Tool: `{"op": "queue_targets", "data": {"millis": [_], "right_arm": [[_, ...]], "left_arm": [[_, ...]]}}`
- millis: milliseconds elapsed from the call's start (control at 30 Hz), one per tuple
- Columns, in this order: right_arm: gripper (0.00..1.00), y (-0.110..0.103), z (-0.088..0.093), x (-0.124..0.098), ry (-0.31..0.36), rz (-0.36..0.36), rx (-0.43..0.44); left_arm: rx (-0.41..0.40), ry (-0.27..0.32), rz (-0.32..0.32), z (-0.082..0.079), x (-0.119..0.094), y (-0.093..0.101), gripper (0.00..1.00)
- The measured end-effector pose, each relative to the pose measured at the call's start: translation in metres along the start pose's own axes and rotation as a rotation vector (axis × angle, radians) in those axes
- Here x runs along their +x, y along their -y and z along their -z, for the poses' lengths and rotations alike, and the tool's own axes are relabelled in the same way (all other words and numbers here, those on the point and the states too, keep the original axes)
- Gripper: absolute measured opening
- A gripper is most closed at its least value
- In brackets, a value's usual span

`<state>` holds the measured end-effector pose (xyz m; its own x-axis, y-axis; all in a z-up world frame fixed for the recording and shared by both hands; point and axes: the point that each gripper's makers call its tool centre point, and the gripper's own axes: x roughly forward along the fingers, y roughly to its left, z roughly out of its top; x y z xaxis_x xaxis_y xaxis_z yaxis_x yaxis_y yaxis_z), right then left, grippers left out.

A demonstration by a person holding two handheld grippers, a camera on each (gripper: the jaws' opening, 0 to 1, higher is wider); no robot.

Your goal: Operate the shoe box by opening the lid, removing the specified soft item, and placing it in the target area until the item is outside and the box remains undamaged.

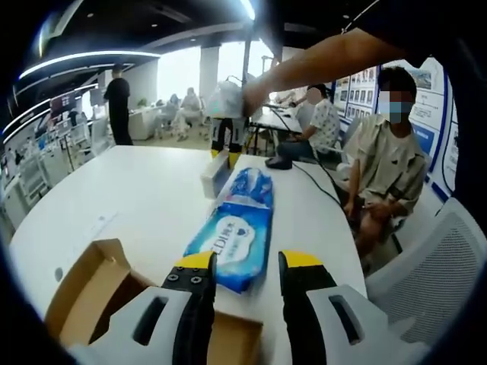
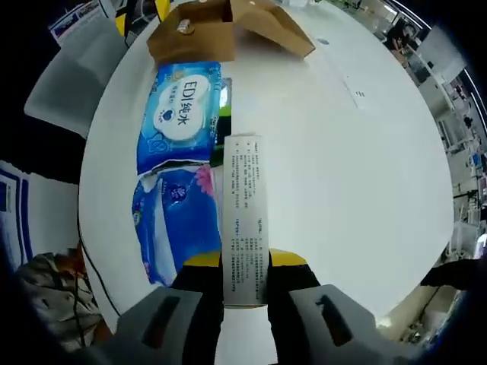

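With our right gripper [image 2: 245, 258] clamped on a white carton [image 2: 245, 220] and the left [image 1: 246, 262] open over the box [image 1: 91, 293], we risk crushing the carton.

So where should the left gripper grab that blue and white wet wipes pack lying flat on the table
Grip the blue and white wet wipes pack across its narrow width at the near end, coming straight ahead with the left gripper. It lies flat, lengthwise between the open jaws.

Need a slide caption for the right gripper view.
Right gripper clamps a slim white carton beside two blue wipes packs, cardboard shoe box beyond.
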<state>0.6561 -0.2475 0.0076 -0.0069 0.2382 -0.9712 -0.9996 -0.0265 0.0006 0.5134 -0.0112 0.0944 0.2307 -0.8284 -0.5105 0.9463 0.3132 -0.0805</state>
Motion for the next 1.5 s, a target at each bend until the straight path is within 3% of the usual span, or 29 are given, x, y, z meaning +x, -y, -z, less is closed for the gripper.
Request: {"op": "queue_targets", "data": {"millis": [267, 767, 1100, 1267, 1367, 1500], "right_arm": [[0.17, -0.002, 0.005, 0.013, 0.018, -0.022, 0.013], [0.18, -0.007, 0.01, 0.024, 0.035, -0.028, 0.01], [0.19, -0.014, 0.012, 0.025, 0.027, -0.047, 0.047], [0.19, -0.011, 0.015, 0.024, 0.02, -0.026, 0.049], [0.28, -0.007, 0.011, 0.019, 0.045, -0.006, 0.074], [0.25, -0.009, 0.01, 0.01, 0.036, 0.004, 0.064]], "left_arm": [[-0.008, -0.015, -0.002, 0.01, 0.0, -0.003, 0.31], [-0.009, -0.019, 0.006, 0.013, 0.005, -0.001, 0.31], [-0.01, -0.023, 0.01, 0.011, 0.006, 0.003, 0.31], [-0.008, -0.02, 0.015, 0.009, 0.007, 0.005, 0.31], [-0.007, -0.019, 0.014, 0.008, 0.005, 0.005, 0.31], [-0.004, -0.017, 0.011, 0.009, 0.002, 0.007, 0.3]]}}
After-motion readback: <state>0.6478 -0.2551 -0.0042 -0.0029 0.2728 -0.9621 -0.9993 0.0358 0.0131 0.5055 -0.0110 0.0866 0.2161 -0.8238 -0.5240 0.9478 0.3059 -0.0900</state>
